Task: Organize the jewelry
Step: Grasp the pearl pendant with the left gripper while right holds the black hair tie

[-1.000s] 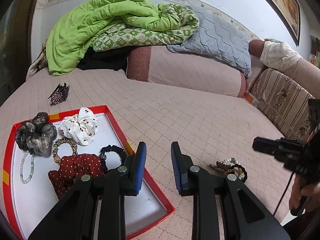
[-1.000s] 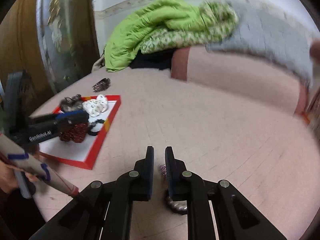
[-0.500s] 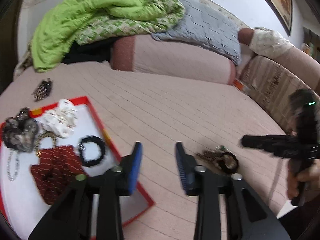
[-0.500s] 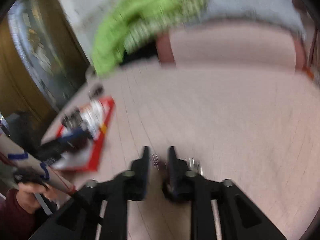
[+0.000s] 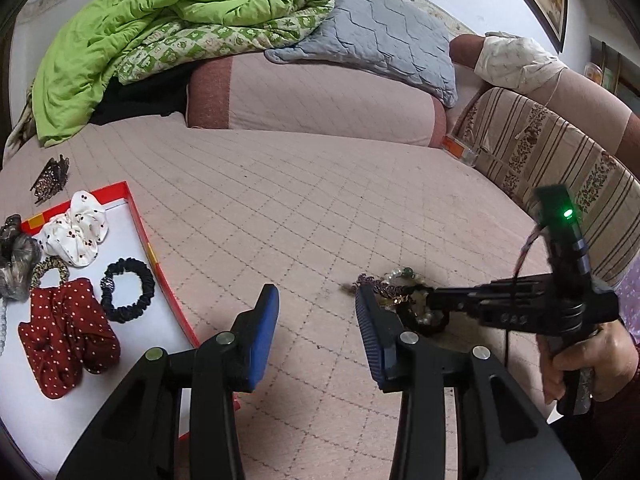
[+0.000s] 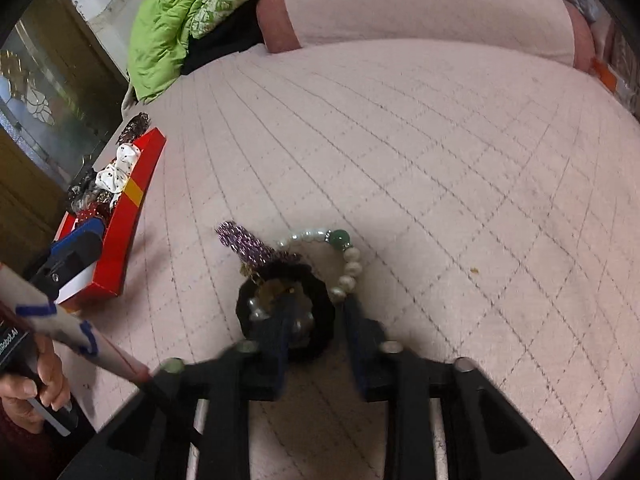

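While the right gripper (image 6: 316, 320) straddles the jewelry pile (image 6: 296, 280) with jaws spread, close squarely on one piece; left gripper (image 5: 316, 320) hangs spread.

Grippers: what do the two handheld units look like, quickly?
Both are black plastic frames with silver bolts and ribbed blue pads. The left gripper shows its pads sharply. The right gripper is blurred; from the left camera it carries a green light and a thin cable.
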Demonstrator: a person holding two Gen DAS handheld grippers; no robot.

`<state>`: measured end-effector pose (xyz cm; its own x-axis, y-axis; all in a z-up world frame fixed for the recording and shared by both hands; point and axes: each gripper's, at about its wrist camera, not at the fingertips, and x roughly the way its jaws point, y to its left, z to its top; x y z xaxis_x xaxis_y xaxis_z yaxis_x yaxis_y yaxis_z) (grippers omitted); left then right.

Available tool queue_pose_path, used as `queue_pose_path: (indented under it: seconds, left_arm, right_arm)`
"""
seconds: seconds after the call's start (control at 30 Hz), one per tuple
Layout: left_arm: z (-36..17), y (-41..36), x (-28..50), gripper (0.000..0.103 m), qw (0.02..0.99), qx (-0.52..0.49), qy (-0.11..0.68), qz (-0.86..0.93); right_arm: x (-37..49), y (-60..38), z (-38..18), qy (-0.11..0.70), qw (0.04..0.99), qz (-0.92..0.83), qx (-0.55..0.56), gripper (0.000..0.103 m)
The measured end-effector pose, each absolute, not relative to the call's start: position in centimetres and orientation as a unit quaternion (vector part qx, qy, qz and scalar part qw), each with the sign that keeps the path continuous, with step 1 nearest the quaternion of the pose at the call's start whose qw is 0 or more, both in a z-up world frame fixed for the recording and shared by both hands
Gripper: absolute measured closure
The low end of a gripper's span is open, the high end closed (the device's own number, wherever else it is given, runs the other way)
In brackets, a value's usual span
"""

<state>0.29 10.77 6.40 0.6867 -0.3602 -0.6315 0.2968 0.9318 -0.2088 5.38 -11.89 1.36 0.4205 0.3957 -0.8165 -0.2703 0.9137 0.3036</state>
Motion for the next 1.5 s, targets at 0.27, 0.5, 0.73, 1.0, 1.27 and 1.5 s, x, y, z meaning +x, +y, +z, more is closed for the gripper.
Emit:
queue_pose_path:
  seconds: [0.27,0.5,0.73,1.0,1.27,1.5]
  left_arm:
    - [7.1,11.9,0.2,0.065,0.926,-0.052,0.337,-0.163]
    - [6.8,11.4,0.4,0.065,0.917,-0.057,0.349,-0.186]
    - [5.9,10.9,1.6,0.065,0.899,-0.089,0.376,-0.204]
    - [4.1,7.1,1.7,0.066,0.867,-0.095,0.414,-0.261]
    - [2.5,3.4,1.2,0.069,0.863,-0.06,0.432,-0.255]
    - [1.7,0.4,0.7,0.069,0.873,0.028,0.43,-0.228]
  right_arm:
    - [2.9,-13.6,8.8,0.332,0.836,0.375,0.223,0.092]
    - [2.6,-14.5,9.0,0.324,0.852,0.344,0.225,0.092]
    - [2.7,-16.9,9.3,0.315,0.857,0.323,0.25,0.092]
    - [2.8,-18.5,9.5,0.311,0.858,0.308,0.27,0.092]
    - [2.8,-19.0,9.6,0.312,0.855,0.308,0.277,0.092]
    - [3.1,-18.3,10.1,0.306,0.85,0.324,0.282,0.092]
